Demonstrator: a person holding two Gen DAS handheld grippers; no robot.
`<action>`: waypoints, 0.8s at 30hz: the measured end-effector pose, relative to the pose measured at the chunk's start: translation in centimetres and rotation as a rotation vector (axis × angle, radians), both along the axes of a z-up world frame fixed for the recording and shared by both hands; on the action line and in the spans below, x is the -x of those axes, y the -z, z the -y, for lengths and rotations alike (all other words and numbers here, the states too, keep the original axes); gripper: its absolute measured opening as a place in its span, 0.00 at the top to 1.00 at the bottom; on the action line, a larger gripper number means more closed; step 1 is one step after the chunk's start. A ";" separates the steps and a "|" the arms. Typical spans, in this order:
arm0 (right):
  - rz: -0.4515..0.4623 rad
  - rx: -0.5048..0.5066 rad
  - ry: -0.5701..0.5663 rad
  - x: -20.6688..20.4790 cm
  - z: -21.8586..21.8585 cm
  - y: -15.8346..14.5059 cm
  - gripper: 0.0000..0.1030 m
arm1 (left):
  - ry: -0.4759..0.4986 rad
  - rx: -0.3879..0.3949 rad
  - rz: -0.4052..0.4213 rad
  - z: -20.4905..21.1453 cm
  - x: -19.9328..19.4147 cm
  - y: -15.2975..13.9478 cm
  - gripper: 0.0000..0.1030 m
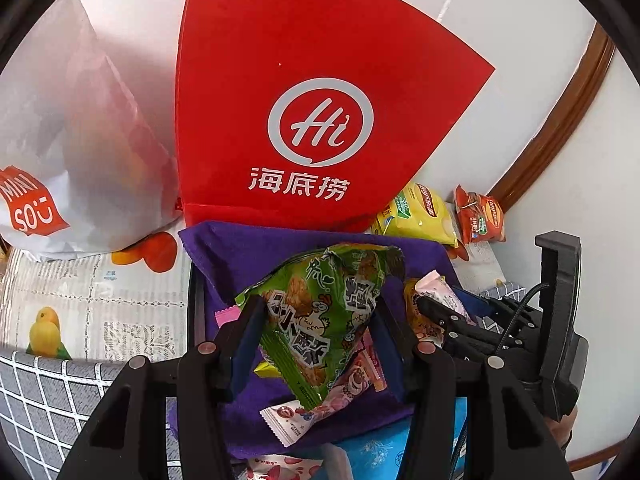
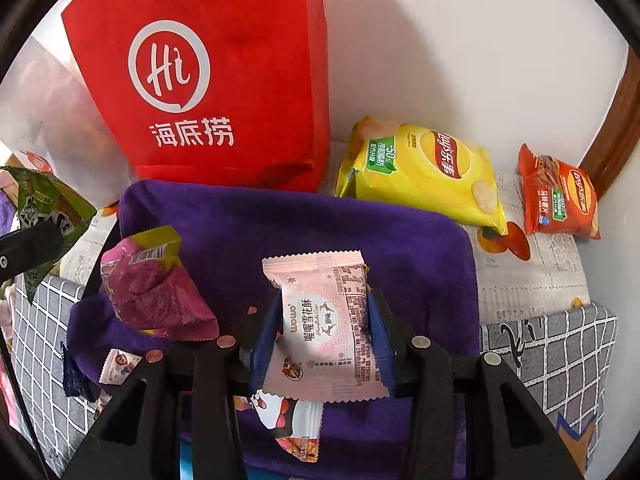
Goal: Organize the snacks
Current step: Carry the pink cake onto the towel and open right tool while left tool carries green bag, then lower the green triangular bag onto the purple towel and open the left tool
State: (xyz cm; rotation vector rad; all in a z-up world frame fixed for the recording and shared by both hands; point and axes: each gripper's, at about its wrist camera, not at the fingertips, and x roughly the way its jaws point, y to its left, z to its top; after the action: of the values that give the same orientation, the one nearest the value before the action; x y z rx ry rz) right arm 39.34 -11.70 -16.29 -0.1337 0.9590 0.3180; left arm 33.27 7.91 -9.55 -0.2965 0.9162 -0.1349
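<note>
My left gripper (image 1: pixel 316 320) is shut on a green snack packet (image 1: pixel 320 308) with a cartoon chicken, held above a purple cloth-lined box (image 1: pixel 248 252). My right gripper (image 2: pixel 324 320) is shut on a pink nougat packet (image 2: pixel 326 324), held over the same purple box (image 2: pixel 400 248). In the right wrist view a magenta packet (image 2: pixel 152 292) and small wrapped snacks (image 2: pixel 120 364) lie in the box at left; the green packet (image 2: pixel 44 204) shows at far left. The right gripper (image 1: pixel 452 320) shows at right in the left wrist view.
A red Haidilao bag (image 1: pixel 304 100) stands behind the box, a white Miniso bag (image 1: pixel 60 152) to its left. A yellow Lay's bag (image 2: pixel 424 176) and an orange Lay's bag (image 2: pixel 560 200) lie on the newspaper-print cover by the wall. Grey checked fabric (image 2: pixel 560 352) lies in front.
</note>
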 end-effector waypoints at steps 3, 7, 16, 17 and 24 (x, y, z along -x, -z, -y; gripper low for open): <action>0.003 0.008 -0.003 0.1 -0.1 -0.1 0.56 | 0.003 0.004 -0.003 0.0 0.0 0.0 0.51; 0.018 0.002 -0.006 0.4 0.0 -0.6 0.49 | 0.005 0.005 -0.001 0.1 0.1 0.1 0.51; 0.077 -0.037 0.029 1.3 1.6 -3.2 0.48 | 0.011 0.000 -0.019 0.5 -0.2 0.7 0.51; 0.087 -0.039 0.036 1.3 1.9 -3.5 0.47 | 0.014 0.003 -0.024 0.5 -0.3 0.9 0.51; 0.154 -0.087 0.087 2.2 4.0 -6.0 0.44 | 0.053 -0.004 -0.072 2.0 -0.9 2.3 0.51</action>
State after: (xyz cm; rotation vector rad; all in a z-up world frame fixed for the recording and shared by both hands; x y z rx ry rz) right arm 37.13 -15.73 -10.29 -0.0366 0.7944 0.2651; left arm 34.22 5.94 -11.82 -0.2749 0.9964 -0.1719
